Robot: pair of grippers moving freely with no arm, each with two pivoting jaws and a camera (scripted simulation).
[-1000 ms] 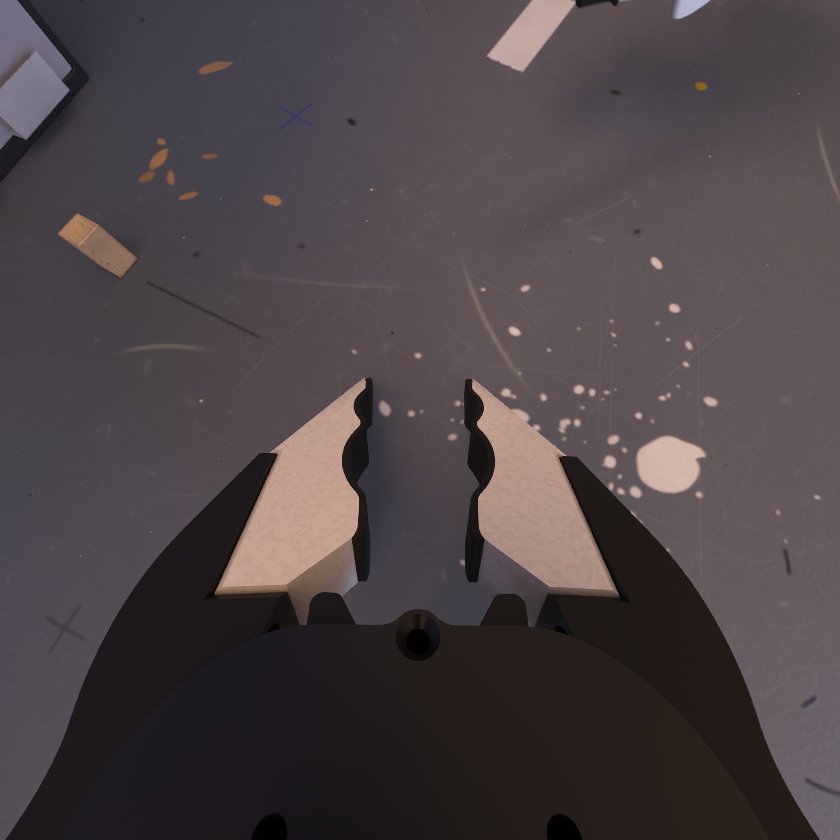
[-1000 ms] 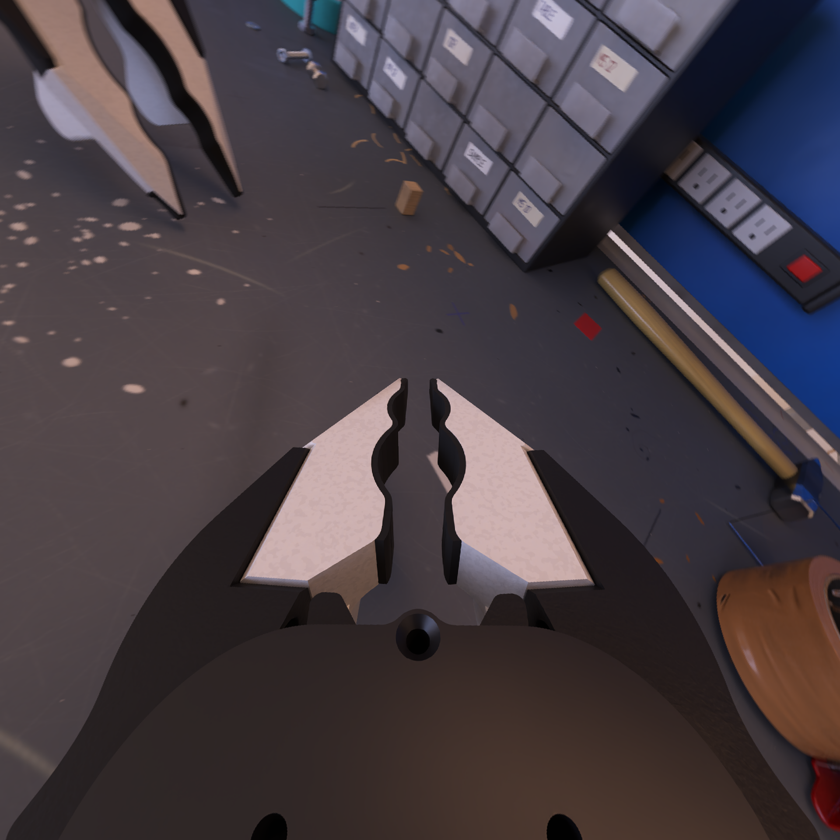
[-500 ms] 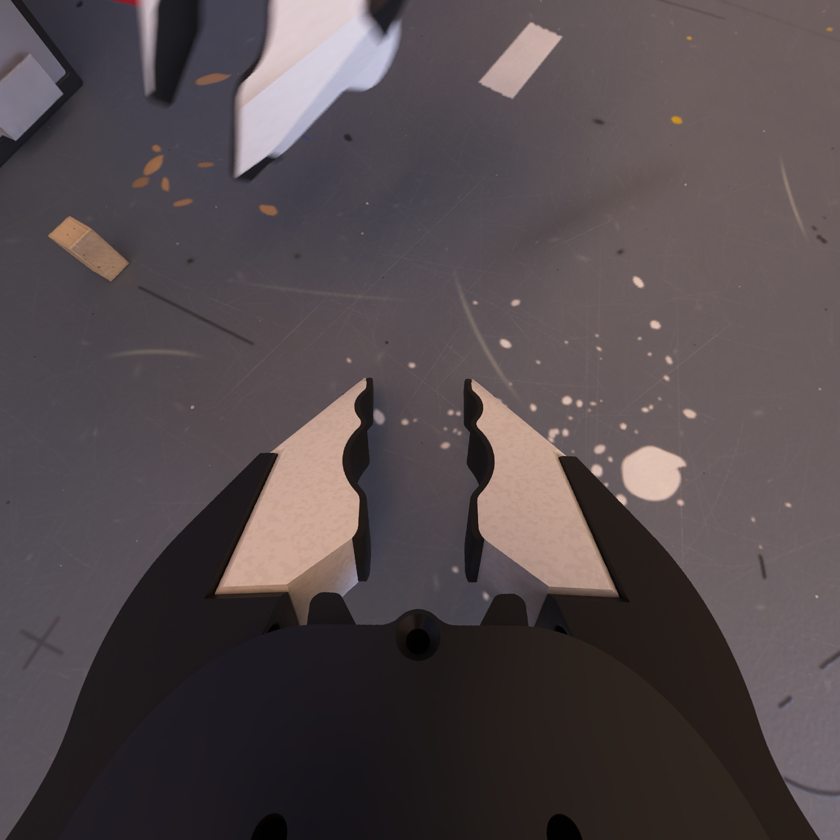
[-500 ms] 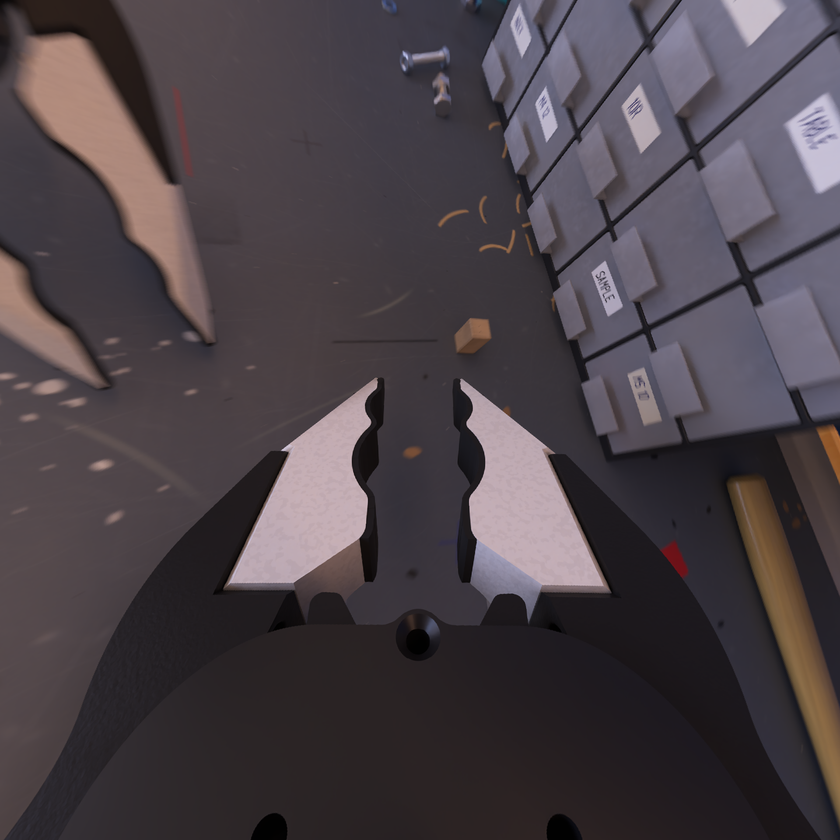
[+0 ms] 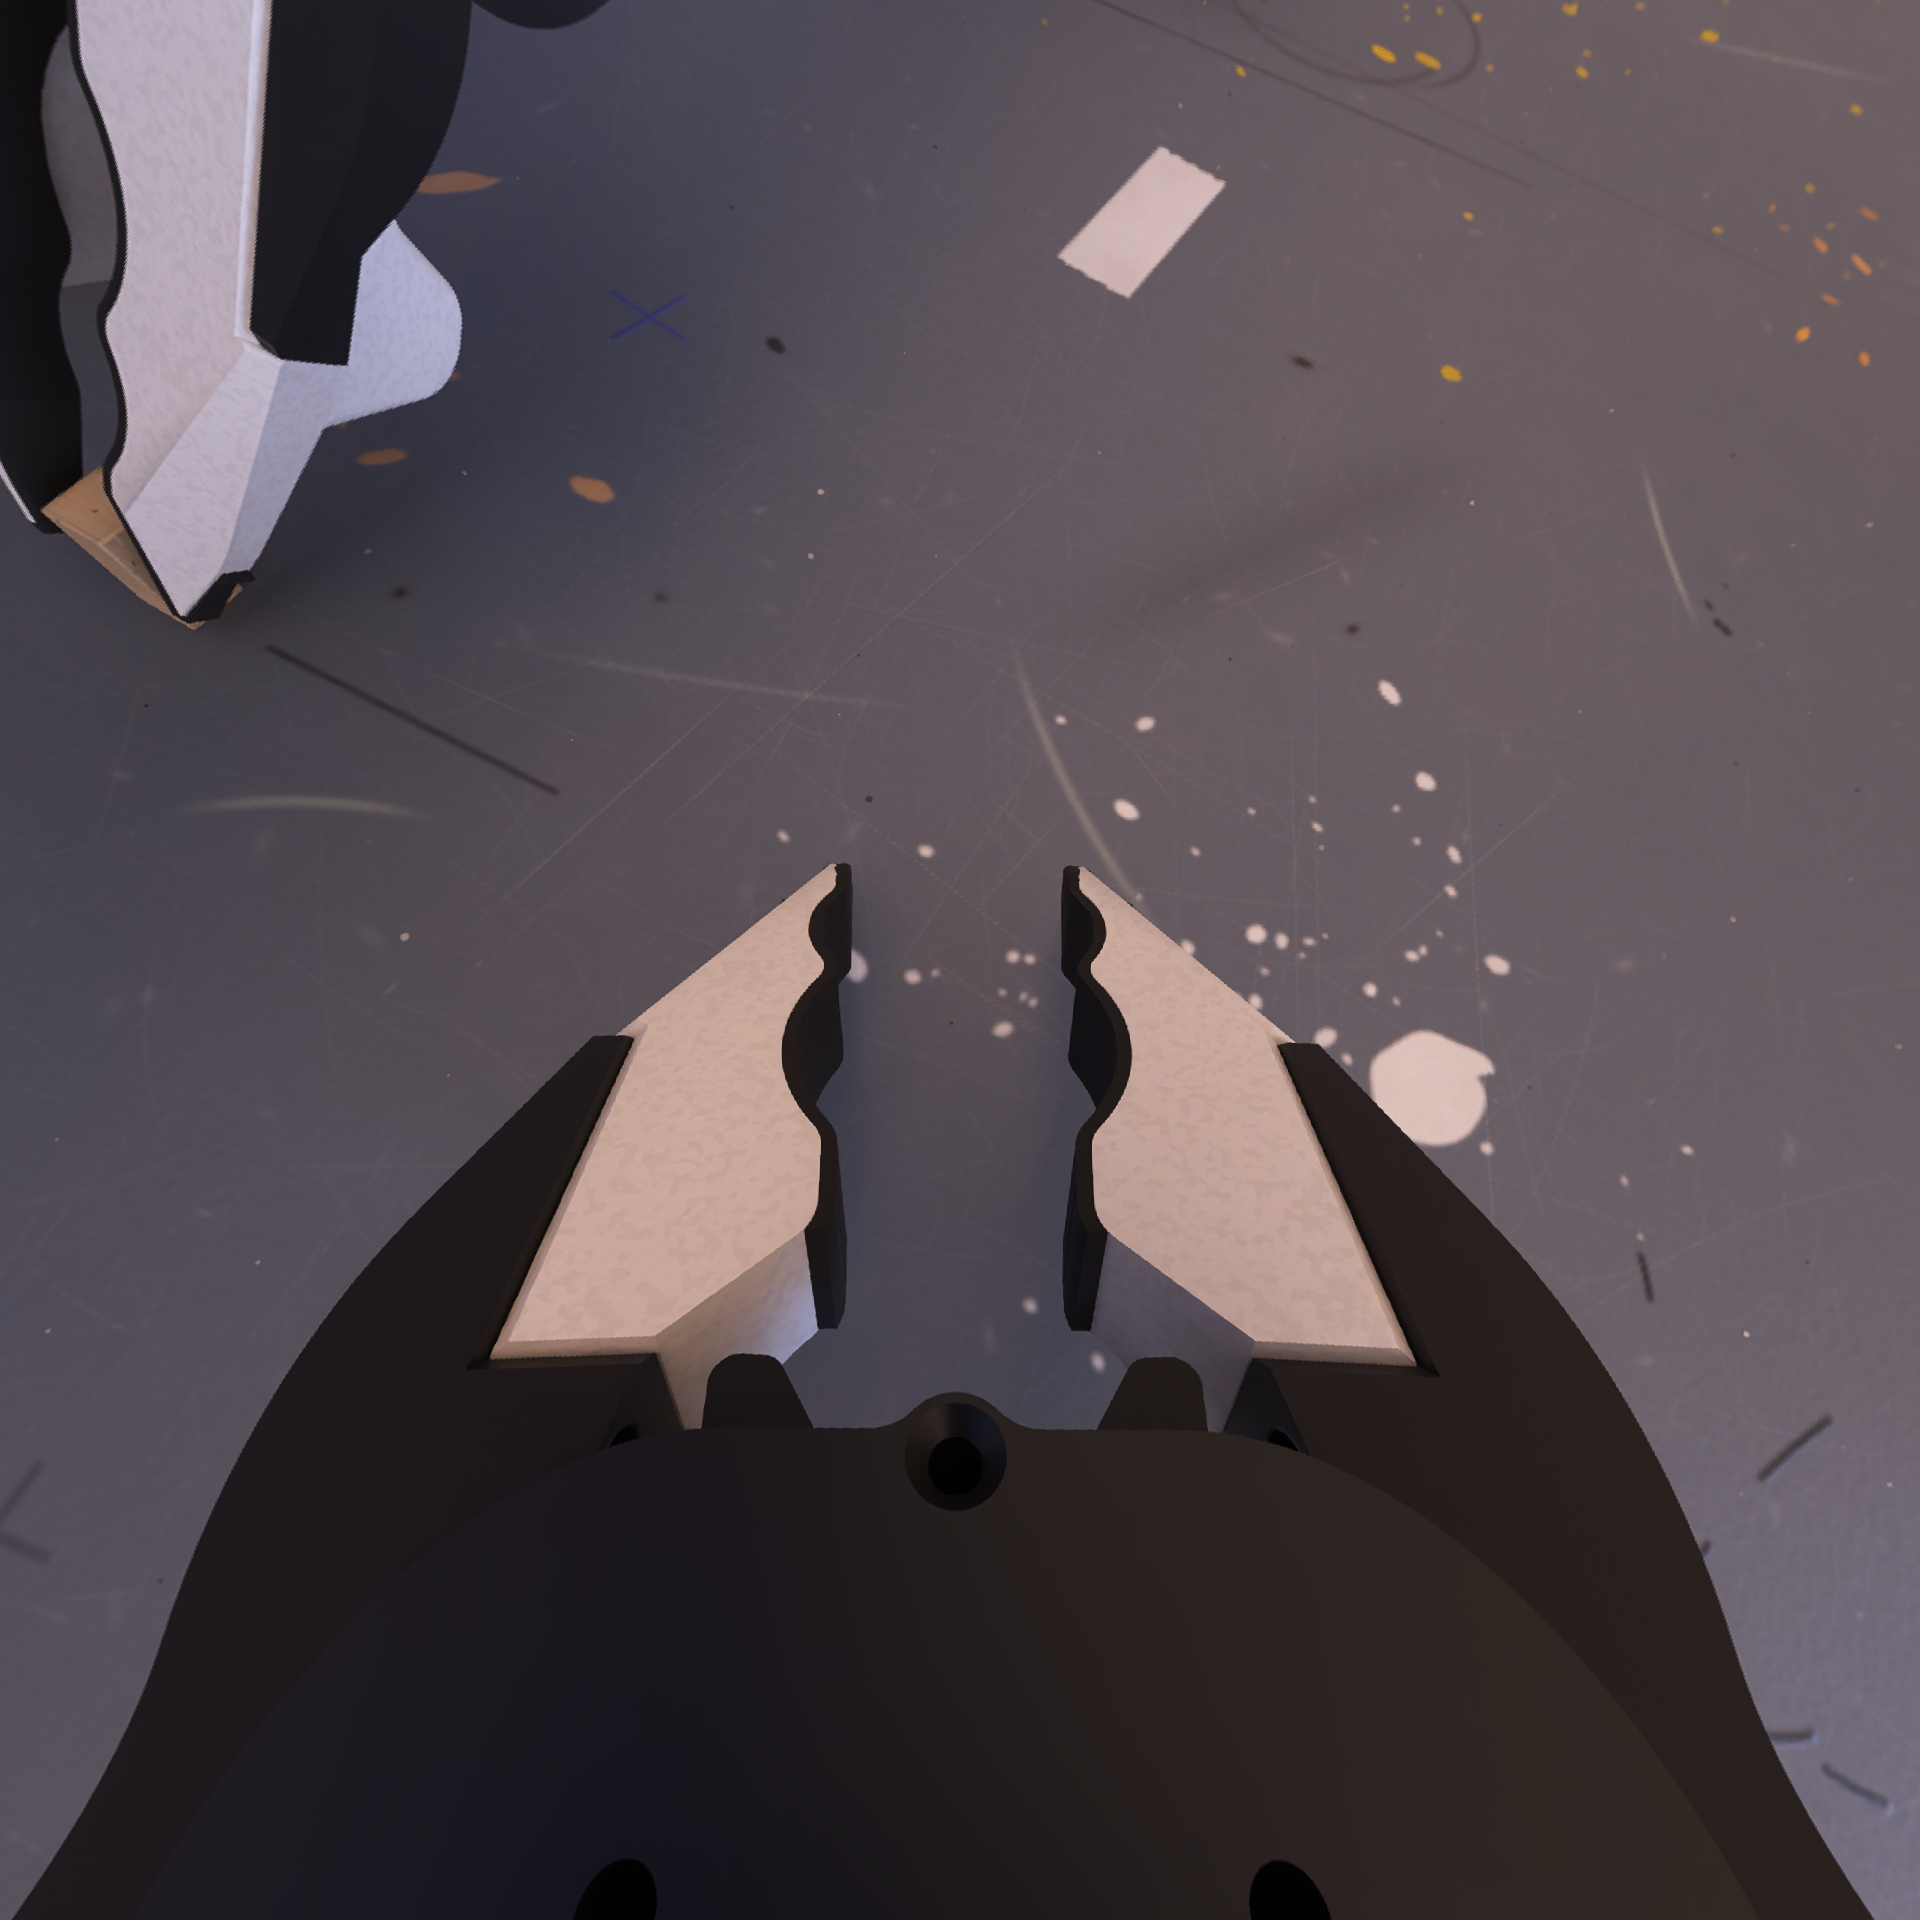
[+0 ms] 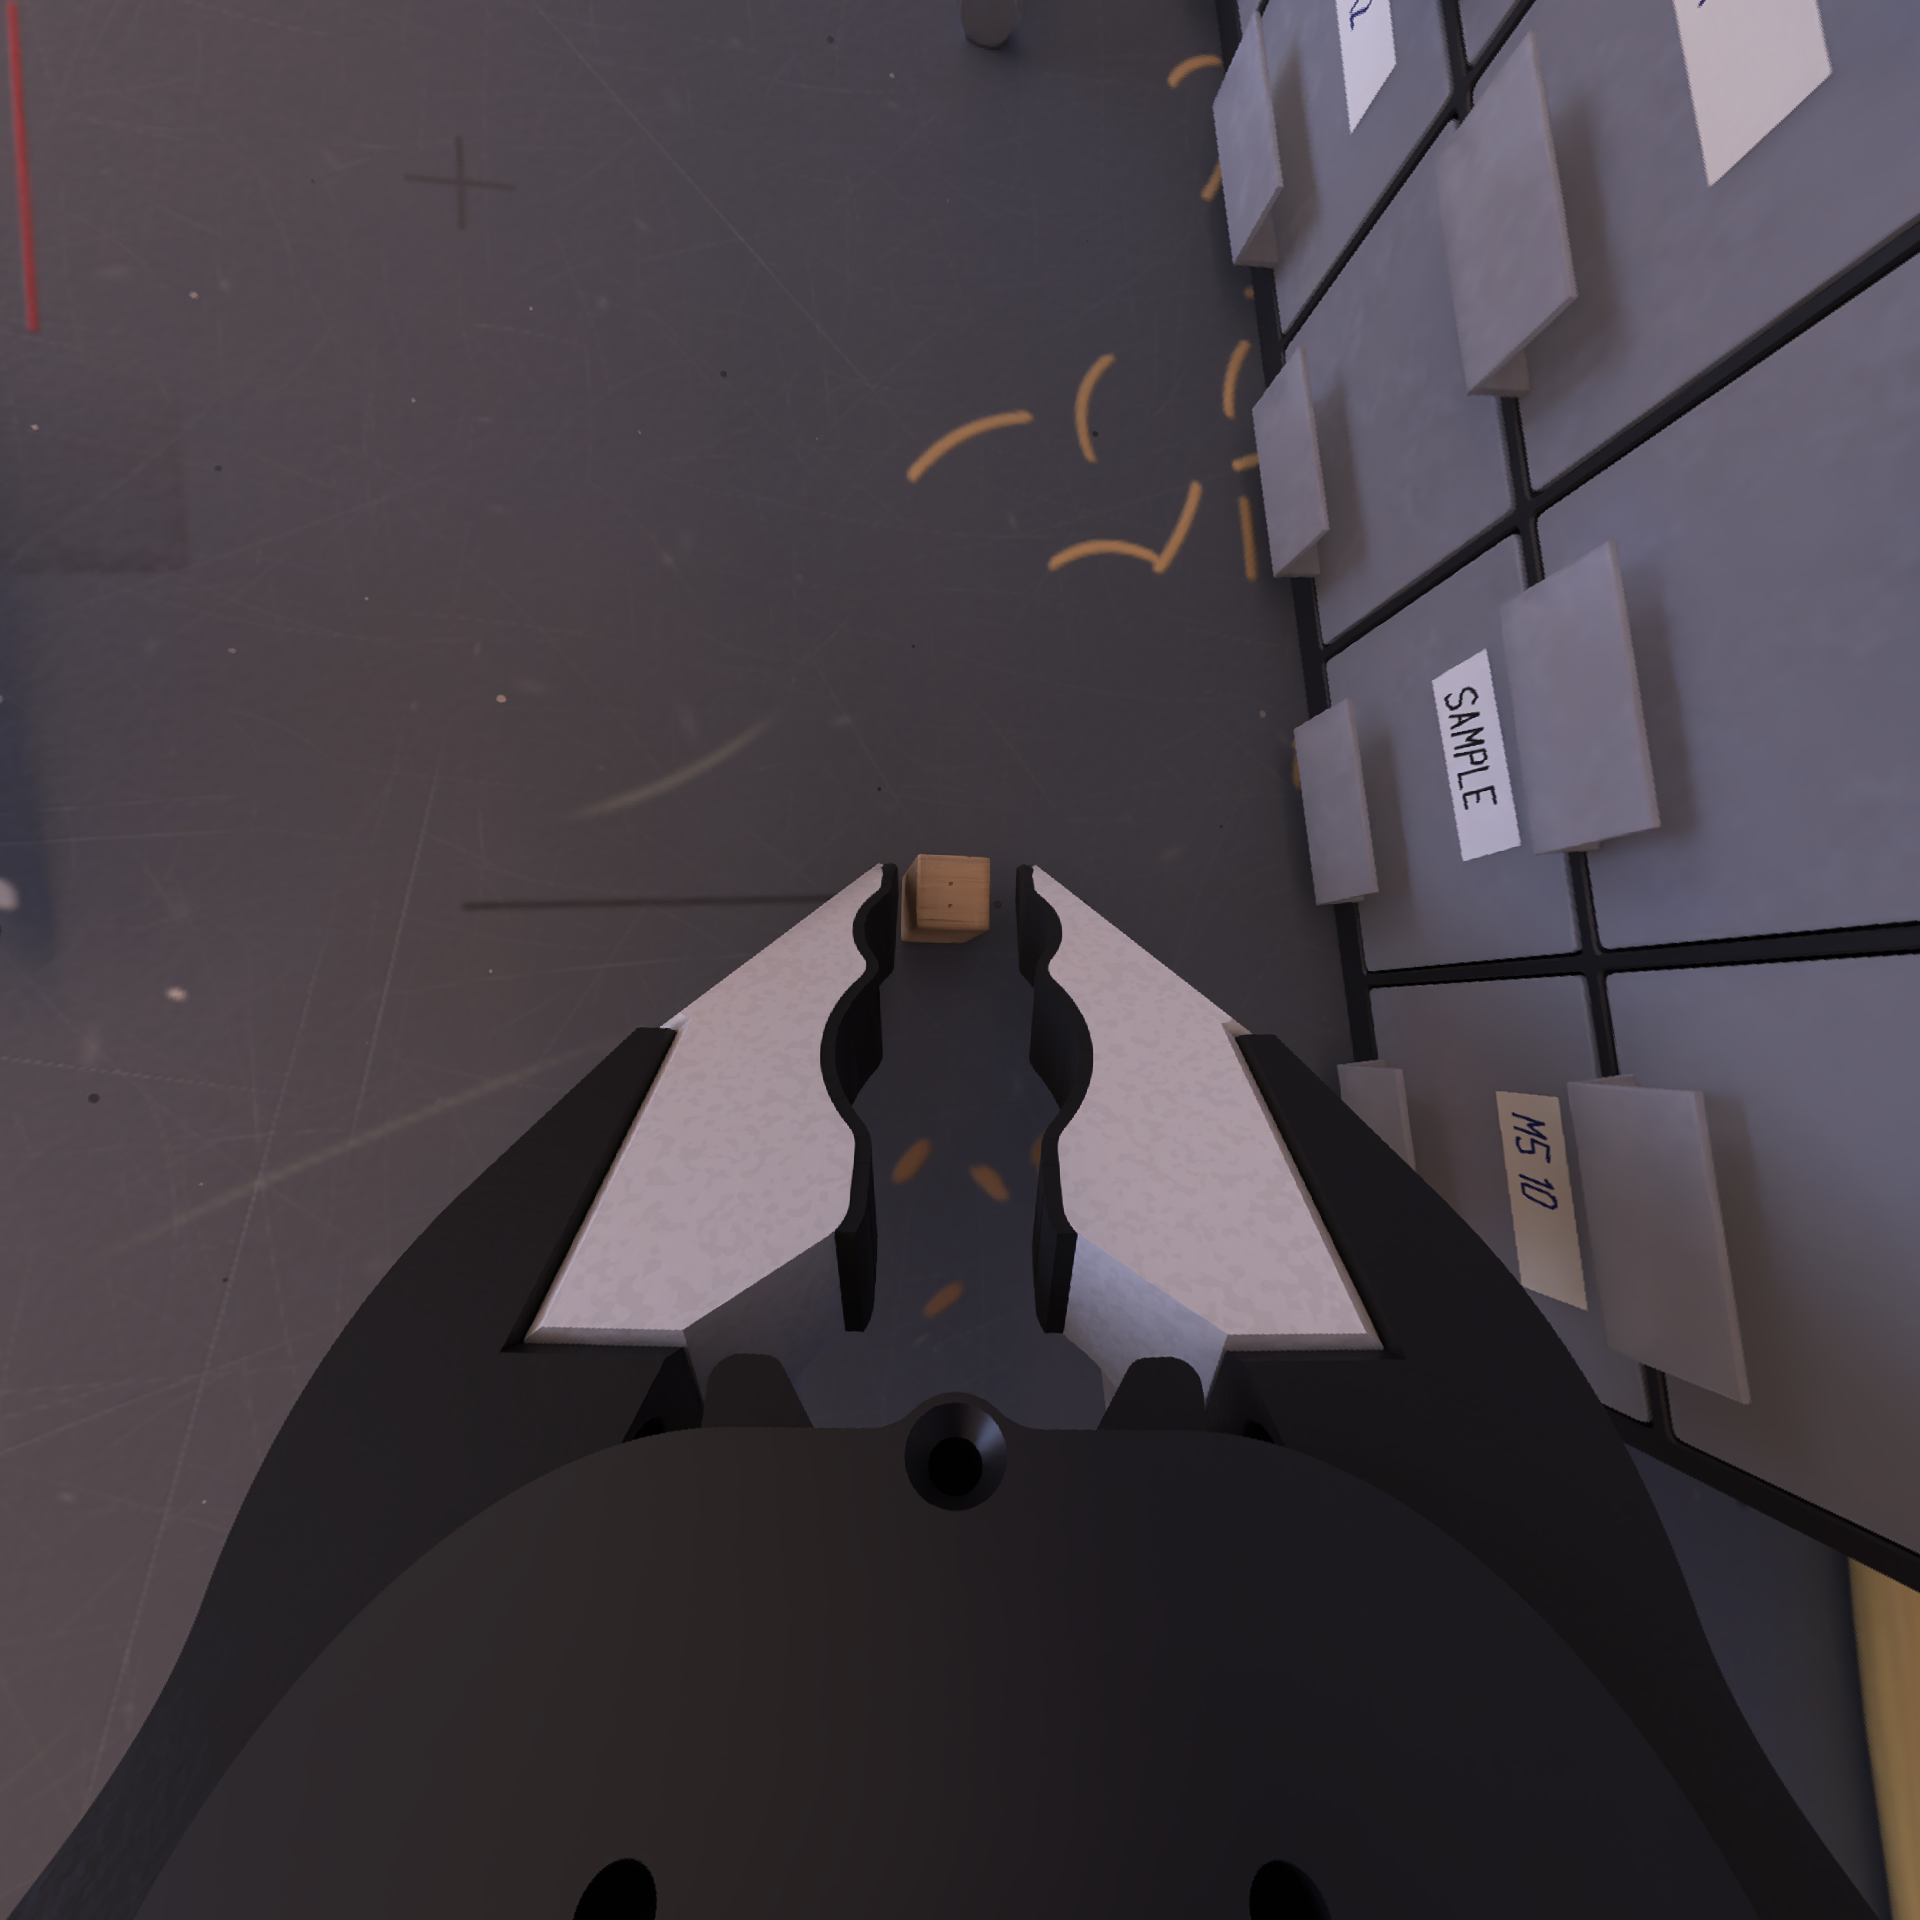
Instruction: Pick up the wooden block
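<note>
1. Here, the small pale wooden block (image 6: 943, 898) sits on the scratched dark grey bench top (image 6: 520, 623), right between the fingertips of the right gripper (image 6: 950, 883).
2. That gripper's jaws stand parted around the block: the left pad looks against it, the right one shows a slim gap.
3. A grey drawer cabinet with paper labels (image 6: 1610, 727) stands just right of it, orange wood shavings (image 6: 1101, 488) nearby.
4. The left gripper (image 5: 951, 883) hangs well apart over white paint spatter (image 5: 1429, 1086), jaws moderately open and empty.
</note>
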